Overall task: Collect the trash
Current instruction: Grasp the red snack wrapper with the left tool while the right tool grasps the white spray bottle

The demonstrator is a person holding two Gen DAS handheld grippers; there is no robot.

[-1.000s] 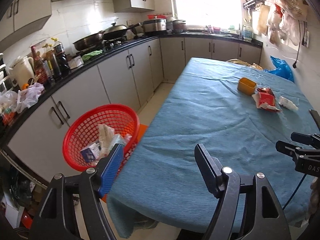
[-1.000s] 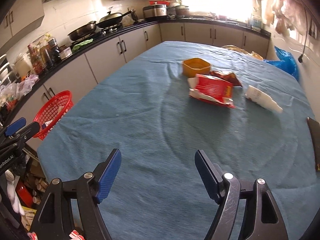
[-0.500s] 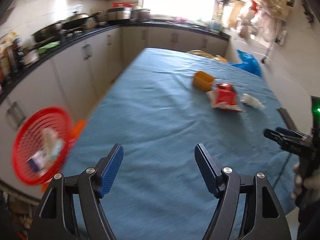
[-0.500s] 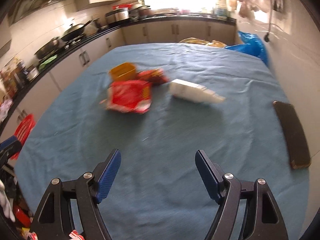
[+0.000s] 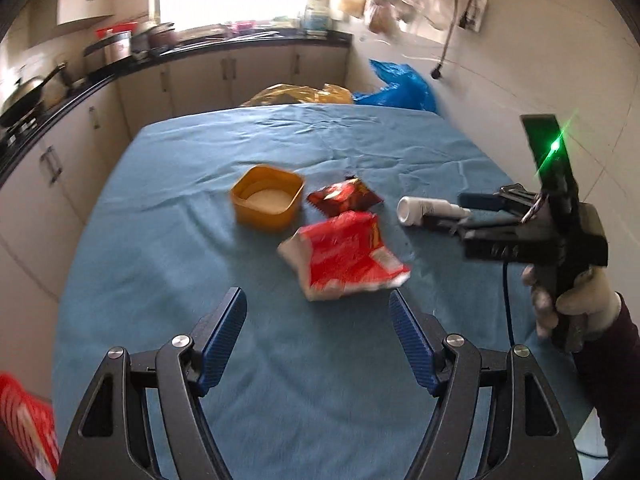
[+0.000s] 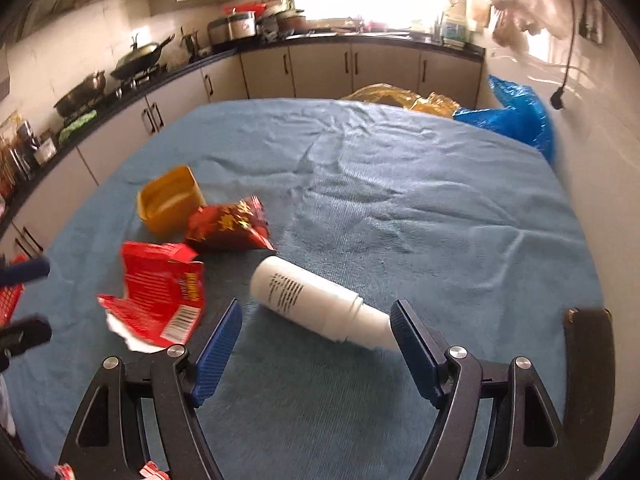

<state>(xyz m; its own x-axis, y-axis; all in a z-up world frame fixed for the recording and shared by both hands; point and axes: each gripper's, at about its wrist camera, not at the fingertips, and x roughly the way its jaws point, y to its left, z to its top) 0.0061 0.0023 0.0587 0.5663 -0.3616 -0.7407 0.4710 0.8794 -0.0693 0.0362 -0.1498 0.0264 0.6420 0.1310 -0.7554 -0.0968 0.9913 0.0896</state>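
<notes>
Both grippers are spread, nothing held. Right gripper [image 6: 316, 330] is poised over white bottle [image 6: 316, 304] lying on blue tablecloth [image 6: 420, 208]; left gripper [image 5: 318, 320] is aimed at red wrapper [image 5: 344, 254].

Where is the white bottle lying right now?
In the right wrist view the white bottle lies on its side on the blue tablecloth, just ahead of the open right tool, to the right of the torn red wrapper.
</notes>
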